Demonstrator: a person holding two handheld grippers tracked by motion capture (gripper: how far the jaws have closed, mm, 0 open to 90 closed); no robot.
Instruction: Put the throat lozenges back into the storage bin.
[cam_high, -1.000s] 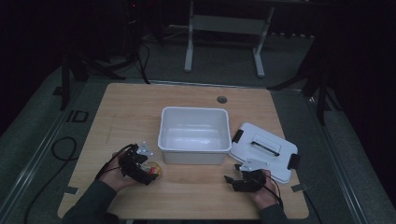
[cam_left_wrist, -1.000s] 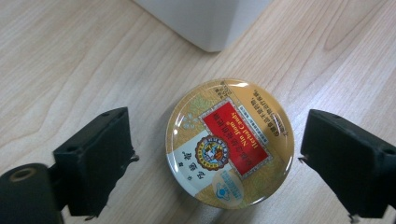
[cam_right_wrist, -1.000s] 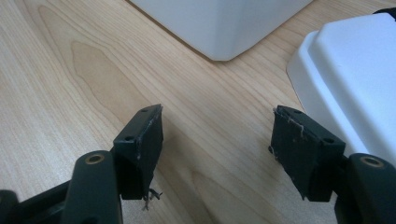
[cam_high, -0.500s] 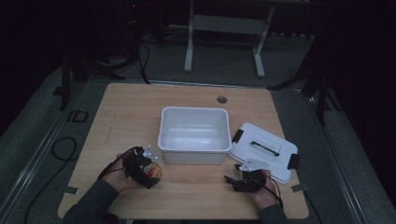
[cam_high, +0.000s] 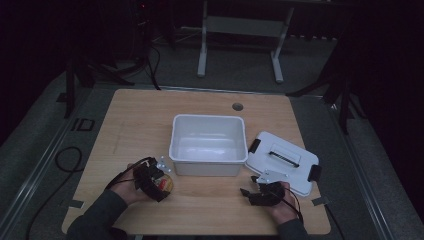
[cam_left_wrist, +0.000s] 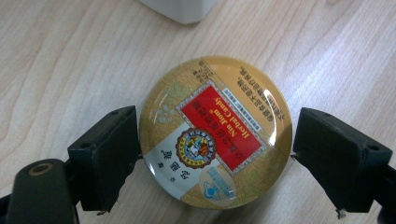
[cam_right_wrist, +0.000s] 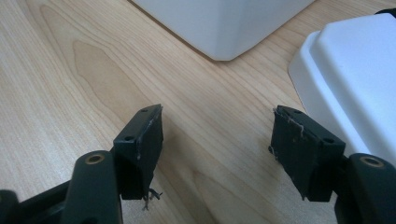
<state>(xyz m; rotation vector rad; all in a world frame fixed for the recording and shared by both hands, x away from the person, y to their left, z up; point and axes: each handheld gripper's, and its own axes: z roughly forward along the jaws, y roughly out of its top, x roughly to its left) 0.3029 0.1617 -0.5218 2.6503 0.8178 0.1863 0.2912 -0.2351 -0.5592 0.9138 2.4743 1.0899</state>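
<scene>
The left gripper (cam_left_wrist: 215, 144) has its jaws spread just wide enough to bracket a round candy tin (cam_left_wrist: 215, 133) lying flat on the table (cam_high: 140, 120); the left jaw touches the tin's rim, while the right jaw sits against or barely off the opposite edge, and contact there cannot be told for sure. In the high view the left gripper (cam_high: 162, 182) and tin (cam_high: 166, 183) sit near the table's front edge, just beside the front left corner of the white bin (cam_high: 208, 145). The left gripper view makes the tin's gold face and red label readable, which the high view leaves as a small blur. The right gripper (cam_right_wrist: 217, 135) is wide open over bare wood, holding nothing. Its view shows the bin corner (cam_right_wrist: 224, 23) ahead and the white lid (cam_right_wrist: 355, 79) at right. The high view places the right gripper (cam_high: 250, 194) at the lid's (cam_high: 282, 160) front edge.
</scene>
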